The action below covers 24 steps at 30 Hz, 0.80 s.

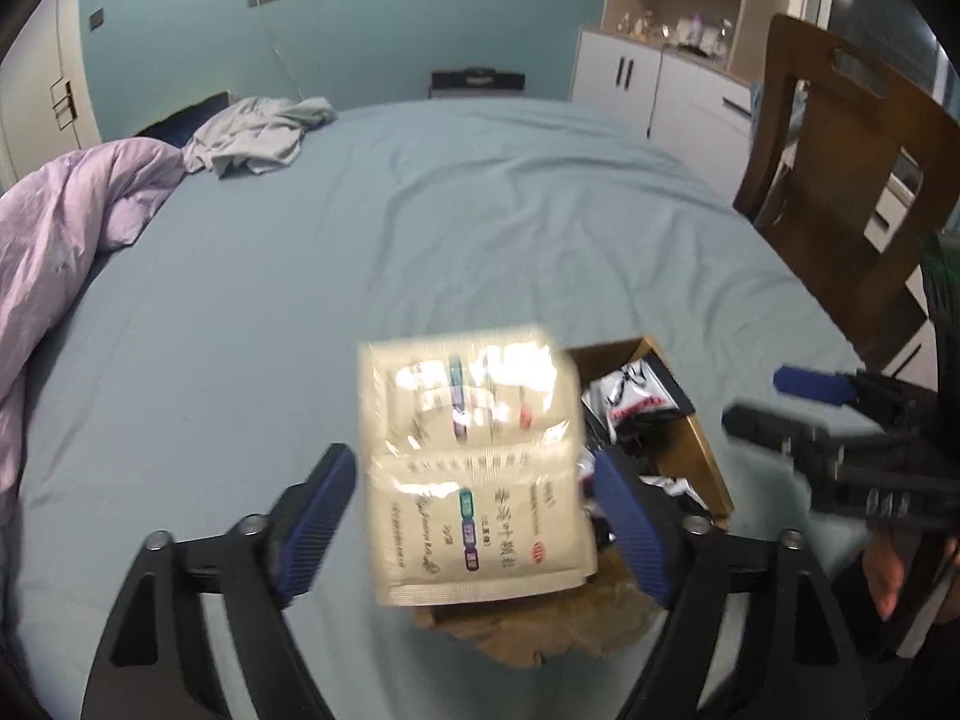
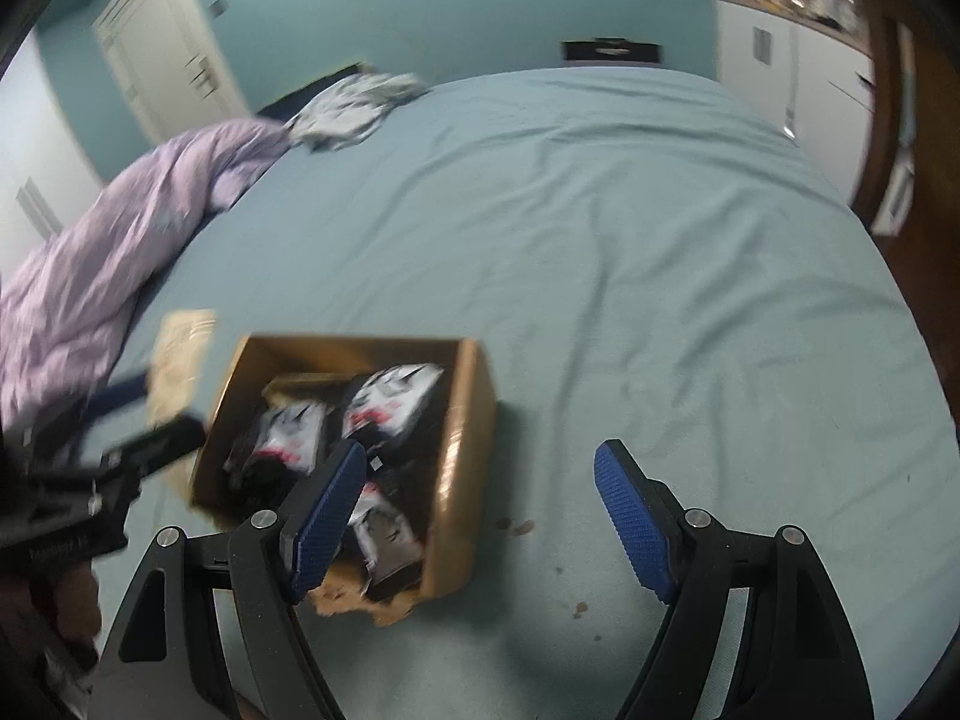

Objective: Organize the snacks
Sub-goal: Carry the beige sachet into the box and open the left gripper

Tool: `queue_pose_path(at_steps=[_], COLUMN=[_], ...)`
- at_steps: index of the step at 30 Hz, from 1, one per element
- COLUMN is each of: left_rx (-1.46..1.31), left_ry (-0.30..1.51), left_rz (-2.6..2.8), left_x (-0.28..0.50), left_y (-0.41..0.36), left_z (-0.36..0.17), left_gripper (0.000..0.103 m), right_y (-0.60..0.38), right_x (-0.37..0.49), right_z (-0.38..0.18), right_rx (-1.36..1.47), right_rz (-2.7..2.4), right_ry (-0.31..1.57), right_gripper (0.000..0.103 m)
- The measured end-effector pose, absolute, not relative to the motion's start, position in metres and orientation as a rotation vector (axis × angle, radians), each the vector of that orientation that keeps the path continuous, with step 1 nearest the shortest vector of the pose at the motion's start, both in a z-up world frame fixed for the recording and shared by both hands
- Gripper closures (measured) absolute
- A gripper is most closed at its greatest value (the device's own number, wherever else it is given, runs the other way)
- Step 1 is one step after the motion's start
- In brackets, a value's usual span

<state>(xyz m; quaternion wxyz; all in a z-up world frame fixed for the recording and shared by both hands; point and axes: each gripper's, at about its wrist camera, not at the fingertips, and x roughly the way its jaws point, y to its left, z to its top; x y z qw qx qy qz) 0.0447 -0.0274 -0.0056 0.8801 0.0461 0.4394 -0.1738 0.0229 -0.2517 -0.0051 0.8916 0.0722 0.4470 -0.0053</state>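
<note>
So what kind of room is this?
Most likely a bedroom. A big bed with a blue sheet fills the view, a purple quilt is bunched up on one side, and white cupboards stand by the wall.

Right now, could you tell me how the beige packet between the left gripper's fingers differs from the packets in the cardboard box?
The beige packet is cream with small printed text; the packets in the box are black and white with red marks. The beige packet is up between the open left gripper, apparently clear of its pads; the others lie piled in the cardboard box. It looks like two joined sachets; the others look single. All are flat sealed pouches.
</note>
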Motion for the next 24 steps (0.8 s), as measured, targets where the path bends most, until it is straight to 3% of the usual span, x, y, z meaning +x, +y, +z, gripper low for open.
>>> queue_pose_path(at_steps=[3,12,24], left_rx=[0.063,0.165,0.326], left_ry=[0.897,0.825,0.829], left_rz=[-0.320,-0.161,-0.126], left_x=[0.042,0.023,0.019], left_y=[-0.018,-0.005,-0.026], left_z=[-0.004,0.017,0.011], left_gripper=[0.001,0.000,0.000], right_y=[-0.242,-0.233,-0.233], right_x=[0.021,-0.009,-0.008], right_z=[-0.002,0.032,0.002], right_rx=[0.087,-0.066,-0.086], right_rz=[0.003,0.067,0.026], right_ry=[0.922,0.865,0.857], right_gripper=[0.025,0.025,0.025])
